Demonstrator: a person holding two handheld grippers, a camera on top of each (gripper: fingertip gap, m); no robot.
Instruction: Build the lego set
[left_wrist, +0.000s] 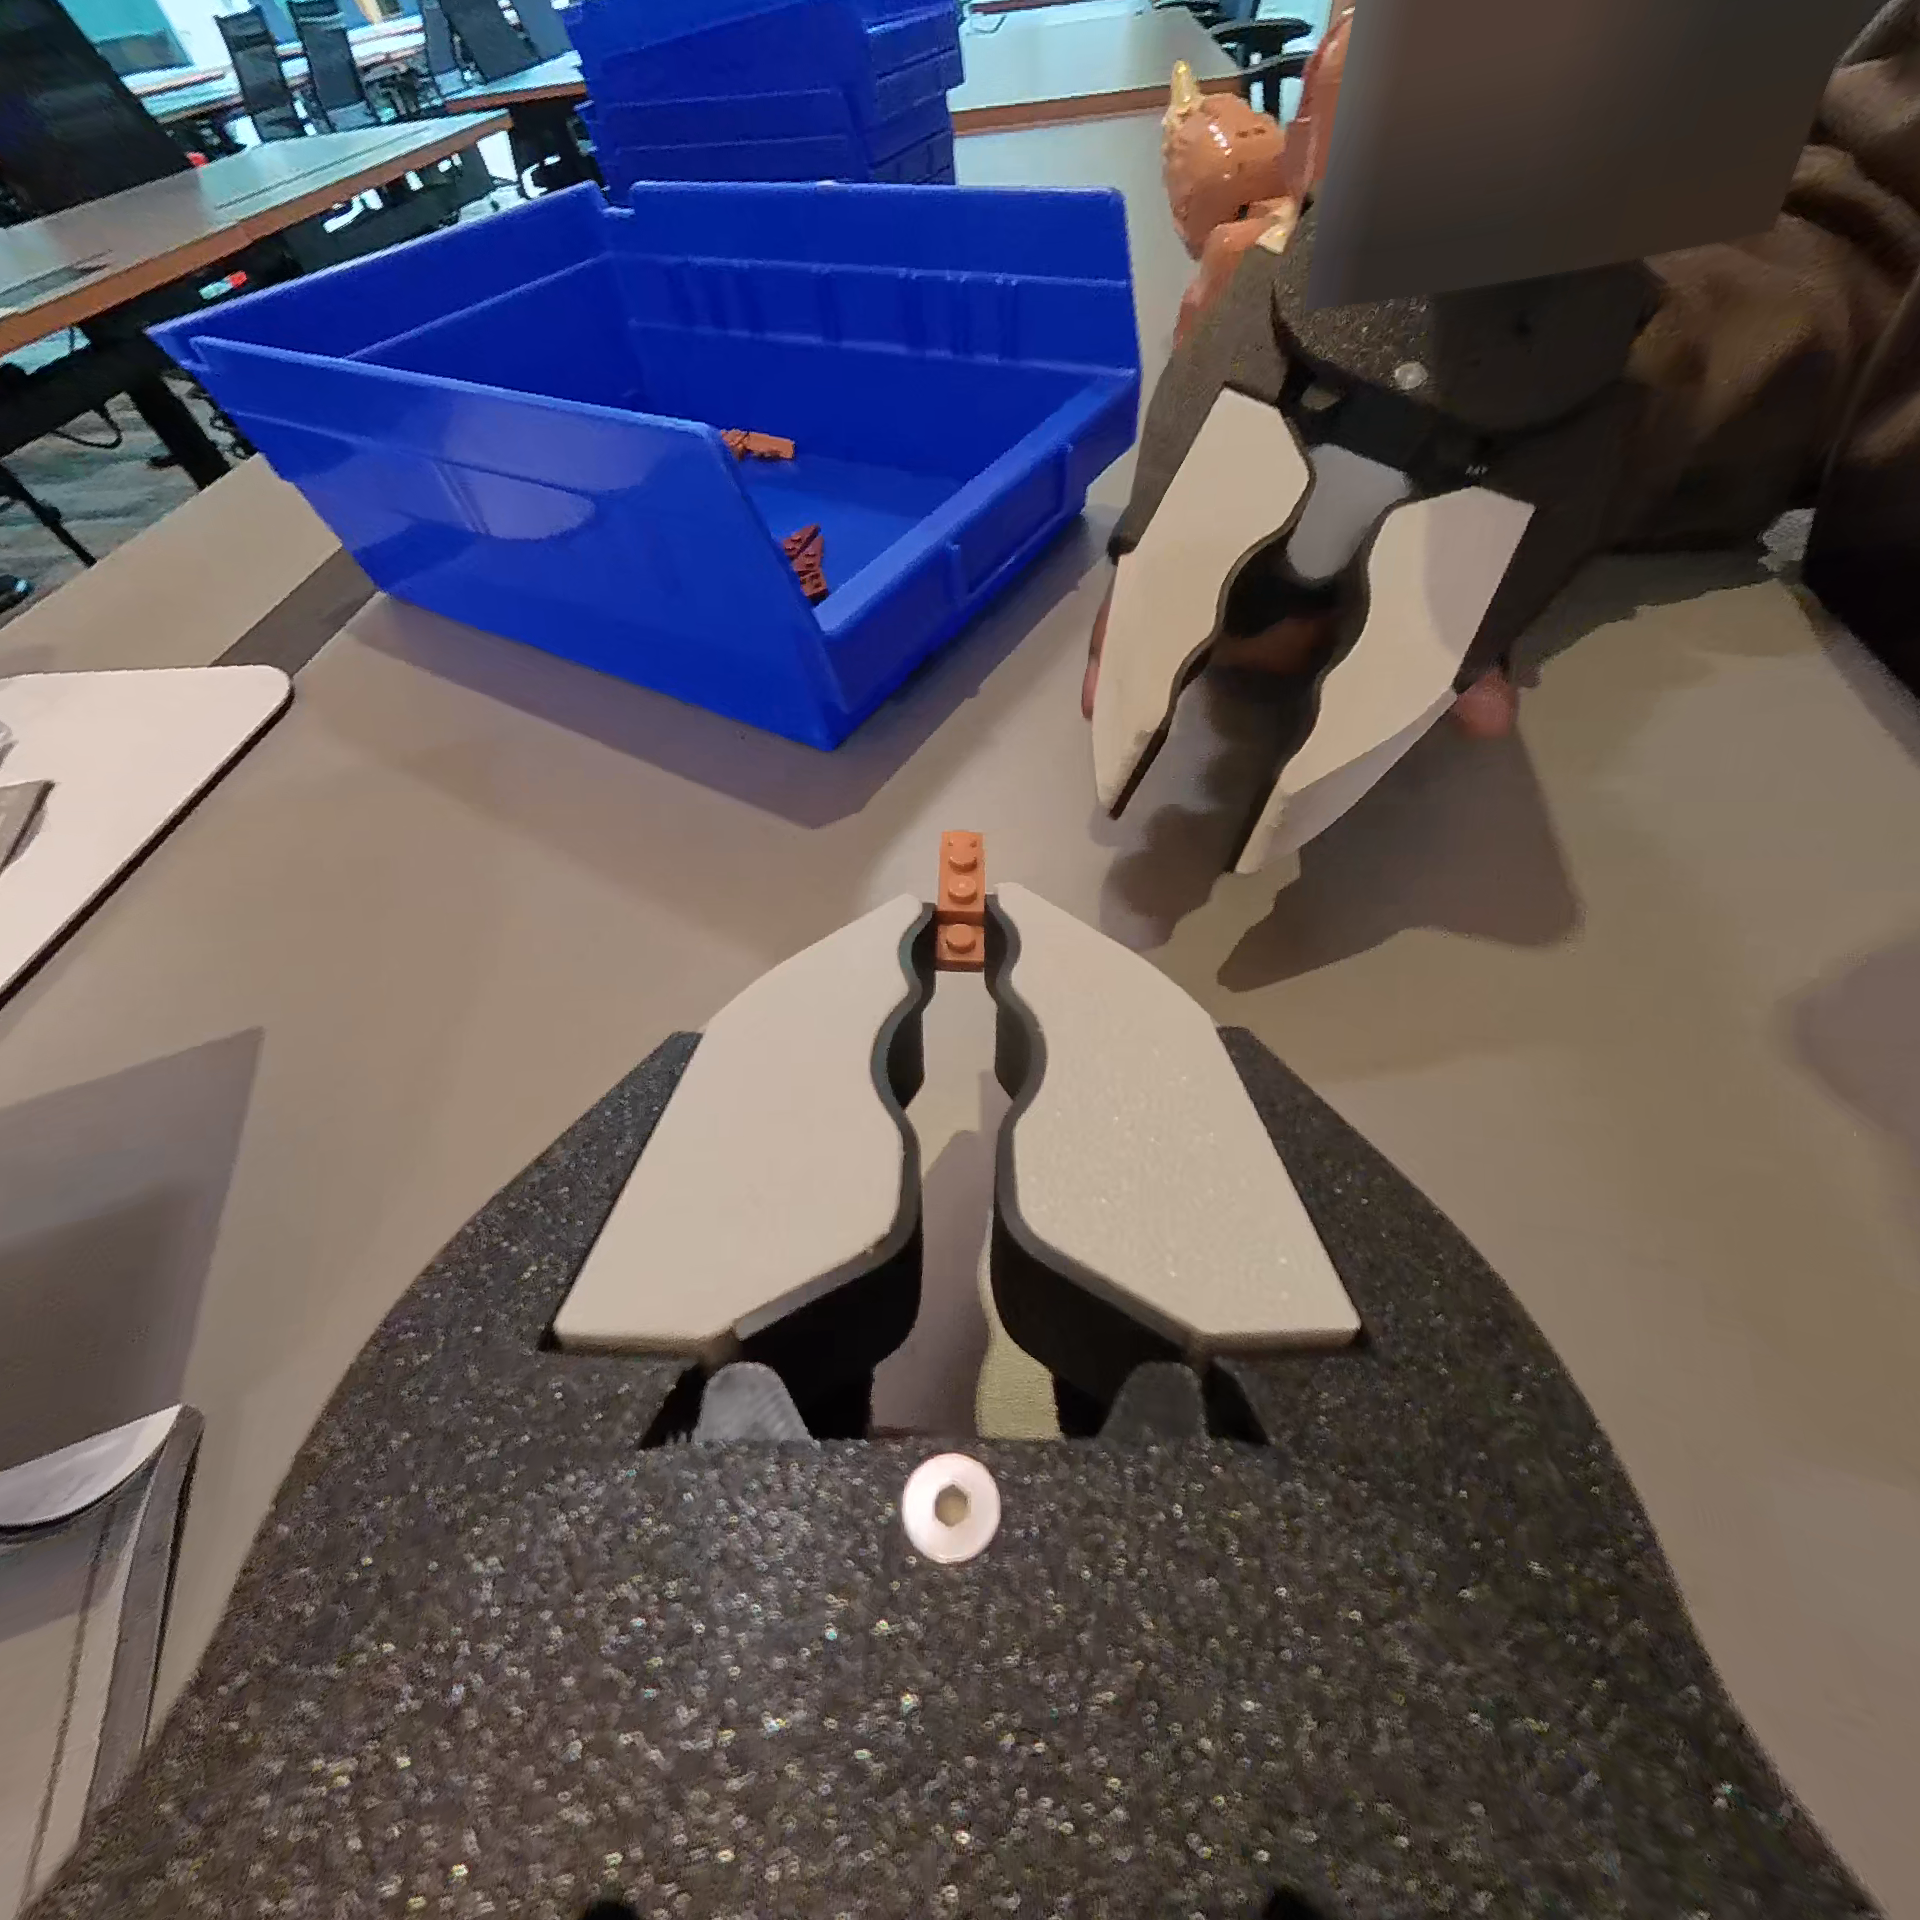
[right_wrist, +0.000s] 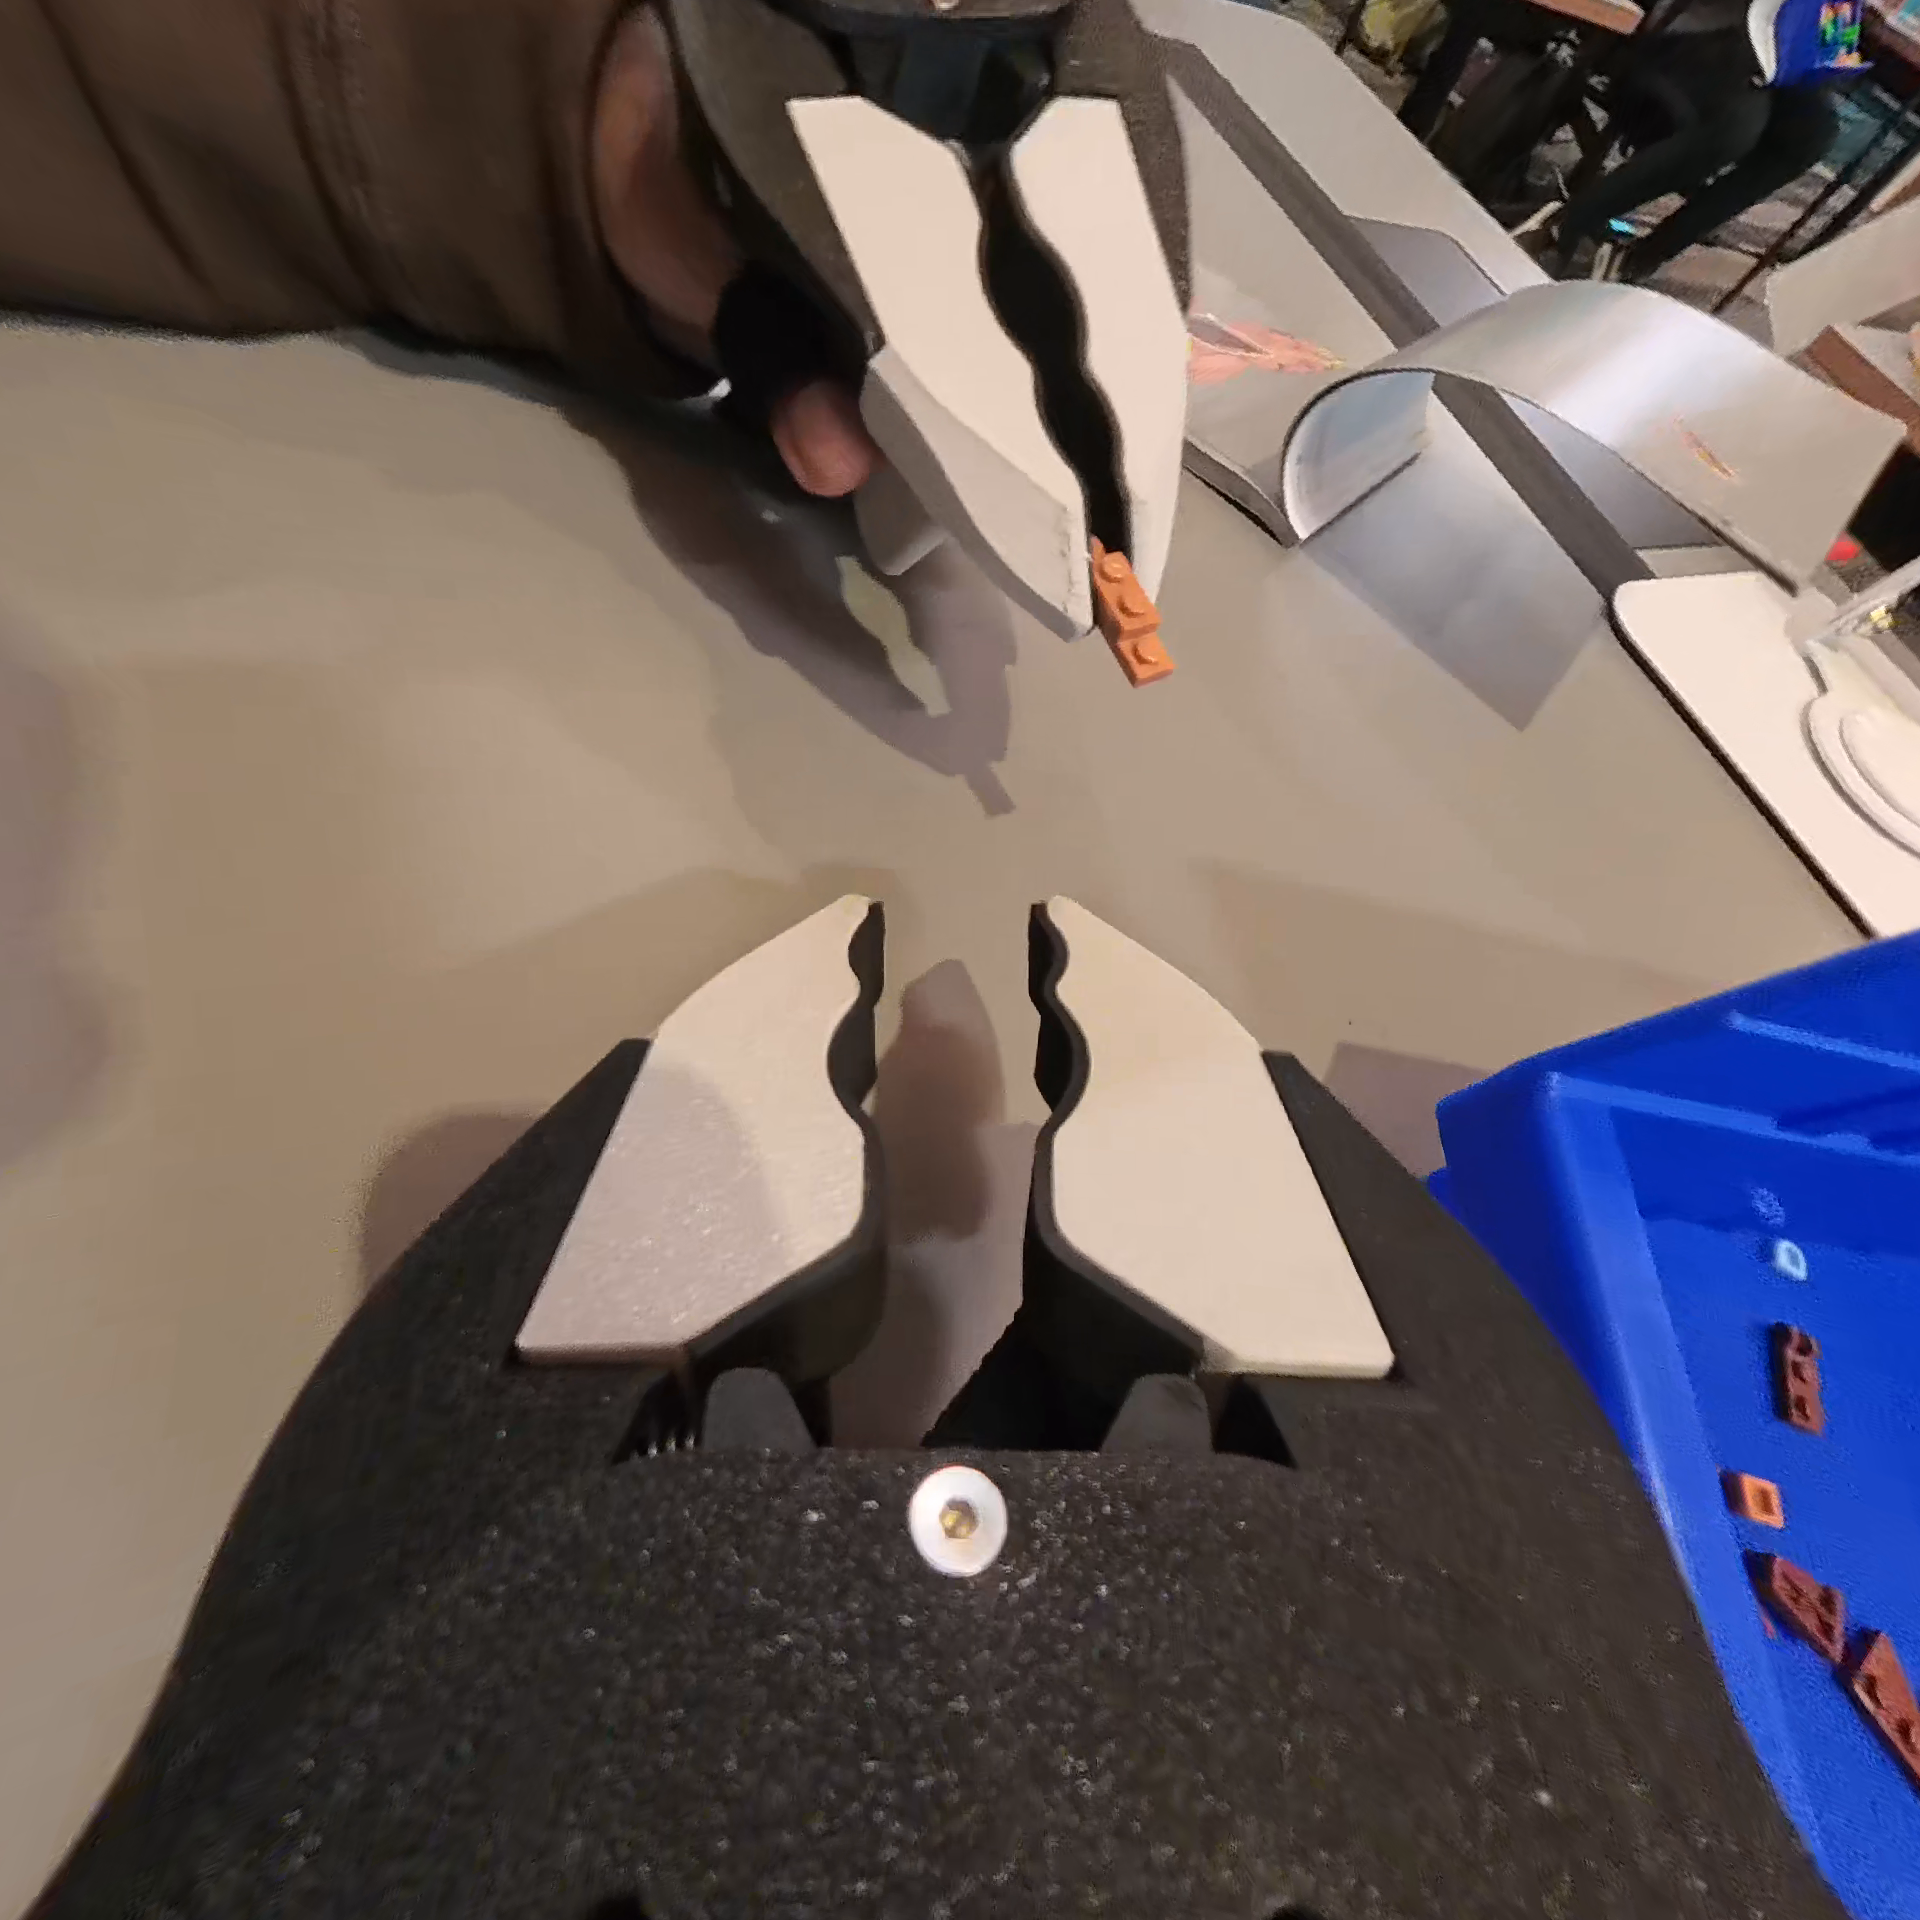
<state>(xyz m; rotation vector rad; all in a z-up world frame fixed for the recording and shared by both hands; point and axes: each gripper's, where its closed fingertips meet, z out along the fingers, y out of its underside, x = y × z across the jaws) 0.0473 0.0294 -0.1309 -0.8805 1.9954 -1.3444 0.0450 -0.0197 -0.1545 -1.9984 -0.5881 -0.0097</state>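
While the left tool (left_wrist: 961, 920) pinches an orange brick (left_wrist: 960, 902) (studs up), the right tool (right_wrist: 956, 914) gapes bare.

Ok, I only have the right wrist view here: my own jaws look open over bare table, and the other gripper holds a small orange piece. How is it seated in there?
Observer: The left gripper pinches the orange brick assembly at its fingertips, studs facing the camera.
Operator: And the bin, what's behind it?
Observer: A stack of blue bins stands behind the open blue bin.
Operator: Anything else nearby?
Observer: A brown toy figure stands to the right of the bins.
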